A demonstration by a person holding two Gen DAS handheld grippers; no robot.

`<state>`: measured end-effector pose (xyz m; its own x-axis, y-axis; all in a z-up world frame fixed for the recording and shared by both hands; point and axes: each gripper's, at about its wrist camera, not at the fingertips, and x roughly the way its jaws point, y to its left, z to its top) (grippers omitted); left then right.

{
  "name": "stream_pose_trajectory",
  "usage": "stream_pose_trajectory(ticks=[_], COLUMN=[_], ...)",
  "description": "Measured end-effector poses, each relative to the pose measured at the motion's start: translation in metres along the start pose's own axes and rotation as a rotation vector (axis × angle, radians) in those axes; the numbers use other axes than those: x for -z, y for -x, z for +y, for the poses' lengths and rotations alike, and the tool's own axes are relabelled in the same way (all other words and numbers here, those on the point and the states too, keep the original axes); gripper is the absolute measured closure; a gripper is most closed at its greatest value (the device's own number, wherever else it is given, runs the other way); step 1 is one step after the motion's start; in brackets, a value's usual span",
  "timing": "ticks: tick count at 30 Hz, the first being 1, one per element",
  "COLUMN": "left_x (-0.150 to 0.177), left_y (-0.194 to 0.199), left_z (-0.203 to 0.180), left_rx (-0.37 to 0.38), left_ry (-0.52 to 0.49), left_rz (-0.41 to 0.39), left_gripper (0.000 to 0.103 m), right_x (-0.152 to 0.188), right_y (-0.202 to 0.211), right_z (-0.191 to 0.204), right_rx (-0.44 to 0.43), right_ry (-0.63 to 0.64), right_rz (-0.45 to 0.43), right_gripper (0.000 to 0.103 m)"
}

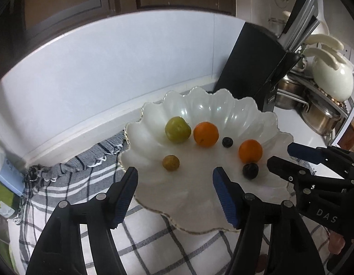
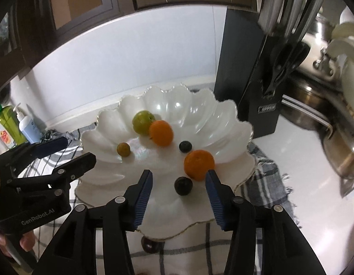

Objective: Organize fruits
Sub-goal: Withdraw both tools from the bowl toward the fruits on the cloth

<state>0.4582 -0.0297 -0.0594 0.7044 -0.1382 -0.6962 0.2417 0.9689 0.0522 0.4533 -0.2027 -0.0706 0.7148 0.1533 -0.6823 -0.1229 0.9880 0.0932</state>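
We hold the left gripper (image 1: 175,178) low over the near rim of the scalloped white glass plate (image 1: 257,119), jaws spread wide with nothing between the blue pads (image 1: 225,197). We hold the right gripper (image 2: 179,181) over the same plate, jaws likewise wide apart and empty.

Fruit positions relative to the right gripper:
- The dark round plum (image 2: 183,185) lies directly ahead, between the two fingertips but touching neither.
- The near orange (image 2: 199,165) sits just beyond the right fingertip, partly hidden by it; we cannot tell whether they touch.
- The small dark berry (image 2: 185,146) lies farther ahead on the centre line.
- The far orange (image 2: 161,136) and the green plum (image 2: 142,122) lie ahead and left, overlapping in this view.
- The small yellow-green fruit (image 2: 123,149) lies left of the left fingertip.
- One more dark fruit (image 2: 149,245) lies off the plate, at its near edge, below the fingers.

Relative to the left gripper, the small yellow-green fruit sits ahead between the fingertips, and the dark round plum sits just right of the right finger. The right gripper enters the left wrist view from the right edge.

The plate rests on a grey-and-white checked cloth (image 1: 154,240). A black knife block (image 2: 245,80) stands beyond the plate, right of the right gripper, with steel pots (image 2: 342,155) farther right. A white pump bottle (image 2: 27,126) stands far left by the wall
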Motion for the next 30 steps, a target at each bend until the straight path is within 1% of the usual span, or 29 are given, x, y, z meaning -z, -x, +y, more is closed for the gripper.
stream_pose_trajectory(ticks=[3, 9, 13, 20, 30], left_x=[0.001, 0.0, 0.001, 0.004, 0.016], left_y=[0.013, 0.042, 0.06, 0.086, 0.113], left_z=[0.0, -0.001, -0.003, -0.012, -0.023], left_rx=[0.001, 0.004, 0.014, 0.022, 0.02], left_ry=[-0.001, -0.006, -0.008, -0.04, -0.077], left_rz=[-0.025, -0.08, -0.113, -0.166, -0.206], left_gripper=[0.033, 0.03, 0.025, 0.02, 0.017], right_x=[0.001, 0.005, 0.007, 0.016, 0.032], right_y=[0.015, 0.044, 0.063, 0.098, 0.129], right_z=[0.003, 0.008, 0.007, 0.006, 0.01], right_rx=[0.0, 0.012, 0.028, 0.071, 0.111], right_ry=[0.008, 0.021, 0.016, 0.024, 0.046], right_rz=[-0.024, -0.076, -0.115, -0.173, -0.207], right_gripper=[0.051, 0.051, 0.051, 0.051, 0.051])
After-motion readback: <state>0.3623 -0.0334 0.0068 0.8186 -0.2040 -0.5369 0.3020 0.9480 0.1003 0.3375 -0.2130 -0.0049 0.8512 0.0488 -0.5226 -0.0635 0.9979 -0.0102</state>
